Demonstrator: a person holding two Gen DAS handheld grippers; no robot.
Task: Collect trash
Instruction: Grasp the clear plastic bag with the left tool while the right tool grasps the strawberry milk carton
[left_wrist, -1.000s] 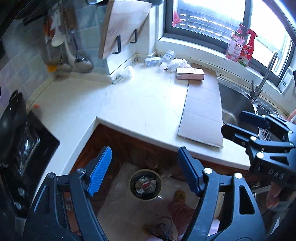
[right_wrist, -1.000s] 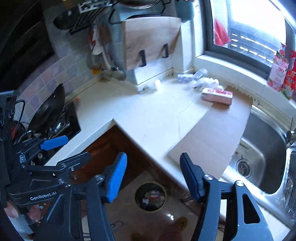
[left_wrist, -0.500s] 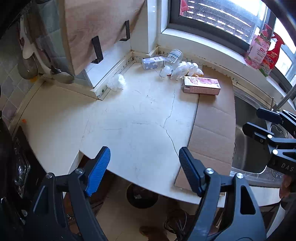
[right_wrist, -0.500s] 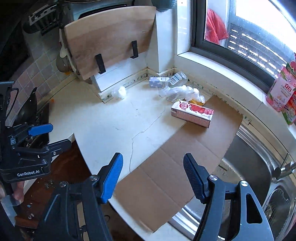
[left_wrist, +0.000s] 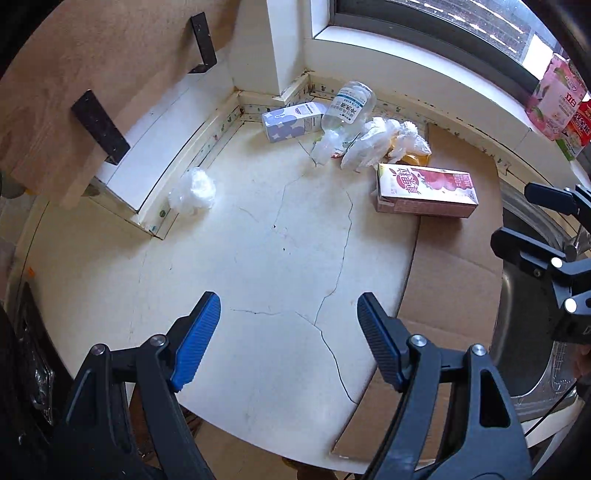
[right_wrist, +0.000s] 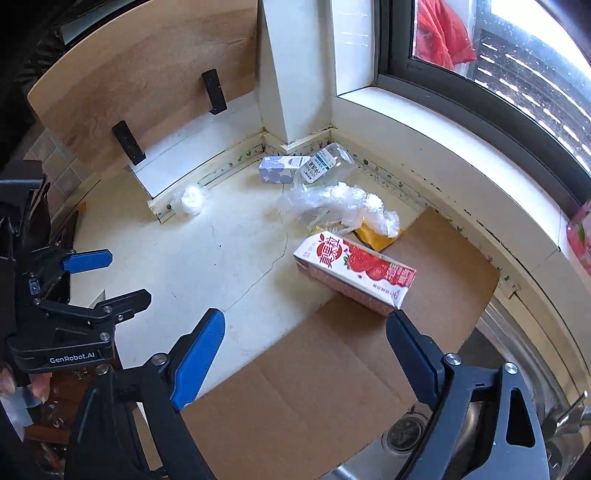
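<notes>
Trash lies at the back of the white counter (left_wrist: 266, 258): a pink and red juice carton (left_wrist: 426, 190) (right_wrist: 354, 273) on its side, crumpled clear plastic wrap (left_wrist: 384, 142) (right_wrist: 340, 206), an empty clear bottle (left_wrist: 345, 110) (right_wrist: 323, 164), a small blue and white carton (left_wrist: 291, 120) (right_wrist: 279, 171) and a white plastic wad (left_wrist: 192, 190) (right_wrist: 192, 199). My left gripper (left_wrist: 288, 314) is open and empty above the counter's front. My right gripper (right_wrist: 306, 328) is open and empty, just short of the juice carton.
A flat cardboard sheet (right_wrist: 332, 384) (left_wrist: 454, 280) covers the counter's right part up to the steel sink (right_wrist: 406, 432). A wooden board (right_wrist: 147, 77) on black brackets leans at the back left. Pink bottles (left_wrist: 557, 96) stand on the window sill. A stove (left_wrist: 33, 365) is at left.
Both grippers have moved forward and up from over the floor bin to above the counter, closing on the trash at the back. Both stayed open.
</notes>
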